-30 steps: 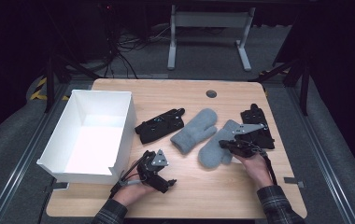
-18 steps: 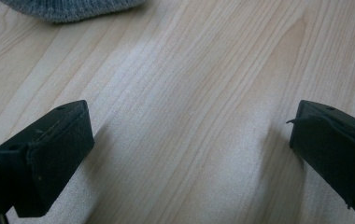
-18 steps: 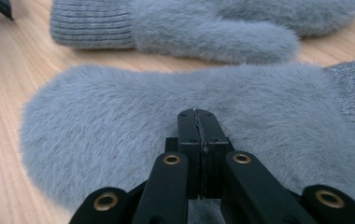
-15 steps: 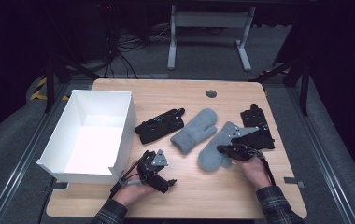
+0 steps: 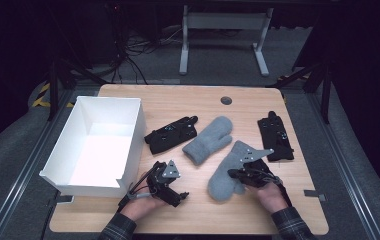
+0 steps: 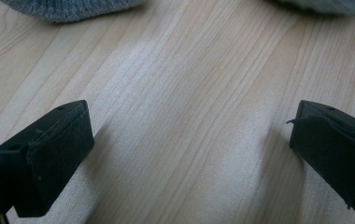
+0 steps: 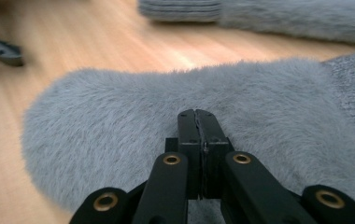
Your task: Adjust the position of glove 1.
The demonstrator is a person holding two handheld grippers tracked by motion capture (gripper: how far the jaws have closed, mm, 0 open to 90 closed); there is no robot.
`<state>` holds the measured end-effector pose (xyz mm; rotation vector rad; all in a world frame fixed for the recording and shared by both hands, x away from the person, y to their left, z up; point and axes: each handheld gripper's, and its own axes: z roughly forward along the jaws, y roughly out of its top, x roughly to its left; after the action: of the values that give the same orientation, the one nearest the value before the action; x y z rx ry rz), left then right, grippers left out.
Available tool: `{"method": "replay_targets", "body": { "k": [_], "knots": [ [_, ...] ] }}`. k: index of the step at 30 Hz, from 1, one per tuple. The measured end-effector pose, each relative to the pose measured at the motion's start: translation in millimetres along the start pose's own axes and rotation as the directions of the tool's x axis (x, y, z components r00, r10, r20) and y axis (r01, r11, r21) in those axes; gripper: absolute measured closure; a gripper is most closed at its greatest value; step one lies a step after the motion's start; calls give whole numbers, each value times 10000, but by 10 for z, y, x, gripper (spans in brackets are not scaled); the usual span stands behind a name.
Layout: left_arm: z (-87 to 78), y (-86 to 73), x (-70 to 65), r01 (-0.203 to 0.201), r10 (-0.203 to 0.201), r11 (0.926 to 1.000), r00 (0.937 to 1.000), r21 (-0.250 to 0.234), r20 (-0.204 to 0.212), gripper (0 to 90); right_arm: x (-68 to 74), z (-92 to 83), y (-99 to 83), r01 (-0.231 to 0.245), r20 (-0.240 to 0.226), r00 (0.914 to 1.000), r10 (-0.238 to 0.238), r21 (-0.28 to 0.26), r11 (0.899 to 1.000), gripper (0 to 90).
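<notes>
A: Where do we stand with the right tool (image 5: 234, 174)?

B: We have its jaws pressed flat together, nothing pinched between them. In the right gripper view the closed tips lie against the fuzzy pile of the near grey mitten (image 7: 175, 140), touching its surface.

A: And where do we see that mitten on the bench (image 5: 198, 220)?

B: In the high view it lies at about five o'clock from the bench's middle, with its rounded end toward us and its cuff pointing up toward one o'clock. The second grey mitten (image 5: 209, 139) sits just beside it at eleven o'clock; we cannot tell whether the two touch.

A: The left tool (image 5: 178, 196)?

B: We hold it at the near edge, around seven o'clock, beside the white bin (image 5: 128, 172). In the left gripper view its jaws stand wide apart with bare wood between them, gripping nothing.

A: Anything else we can place?

B: One black glove (image 5: 170, 135) lies between the bin and the mittens, and another black glove (image 5: 275, 136) rests at three o'clock, well apart from the left tool.
</notes>
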<state>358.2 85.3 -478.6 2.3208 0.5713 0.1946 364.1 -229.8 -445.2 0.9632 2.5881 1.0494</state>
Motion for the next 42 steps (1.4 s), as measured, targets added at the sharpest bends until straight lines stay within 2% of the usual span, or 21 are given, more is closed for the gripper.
{"method": "replay_targets", "body": {
  "k": [6, 9, 12, 13, 15, 17, 18, 20, 21, 22, 24, 25, 30, 35, 42],
  "knots": [
    [0, 0, 0, 5, -5, 10000, 10000, -1, -2, 1, 221, -7, -42, 251, -293, 9993, -252, -14, 9997, 900],
    [0, 3, -3, 28, -28, 10000, 10000, 26, -27, 1, 266, -18, -46, 326, -294, 9990, -327, -44, 9995, 900],
    [-14, 18, -5, -23, 23, 9999, 10000, 113, -56, 9, 263, -61, -27, 407, -262, 9988, -415, -313, 9987, 900],
    [-33, 31, -16, 68, -67, 9997, 10000, 216, -54, 47, 244, -94, -13, 409, -222, 9989, -421, -521, 9978, 900],
    [-76, 66, -25, 101, -95, 9992, 9999, 393, -142, 188, 186, -142, 10, 400, -27, 9992, -403, -652, 9971, 900],
    [-103, 86, -47, 9, 7, 9987, 9995, 501, -315, 291, 97, -178, 25, 320, 213, 9993, -305, -754, 9966, 900],
    [-126, 97, -66, -168, 186, 9980, 9994, 610, -294, 407, 7, -201, 32, 271, 392, 9989, -240, -800, 9964, 900],
    [-144, 111, -92, -264, 273, 9979, 9995, 599, -144, 495, -87, -224, 34, 178, 584, 9982, -127, -879, 9960, 900],
    [-144, 111, -92, -264, 273, 9979, 9995, 599, -144, 531, -87, -224, 34, 178, 584, 9982, -127, -879, 9960, 900],
    [-146, 135, -130, -384, 378, 9980, 9992, 503, 129, 574, -168, -250, 31, 89, 782, 9969, -13, -963, 9953, 900],
    [-140, 161, -167, -459, 437, 9978, 9979, 470, 475, 646, -240, -272, 21, 18, 923, 9957, 75, -1004, 9949, 900],
    [-140, 175, -188, -473, 434, 9971, 9970, 597, 642, 683, -273, -281, 16, 7, 1022, 9947, 96, -1001, 9950, 900],
    [-116, 218, -263, -663, 598, 9959, 9930, 610, 1022, 772, -384, -302, -6, -115, 1280, 9915, 238, -964, 9953, 900],
    [-124, 268, -327, -521, 447, 9978, 9851, 404, 1663, 871, -474, -295, -11, -190, 1423, 9893, 326, -960, 9952, 900],
    [-145, 389, -479, -643, 677, 9977, 9705, -221, 2313, 895, -540, -220, 28, -107, 1375, 9902, 231, -896, 9959, 900]
  ]
}}
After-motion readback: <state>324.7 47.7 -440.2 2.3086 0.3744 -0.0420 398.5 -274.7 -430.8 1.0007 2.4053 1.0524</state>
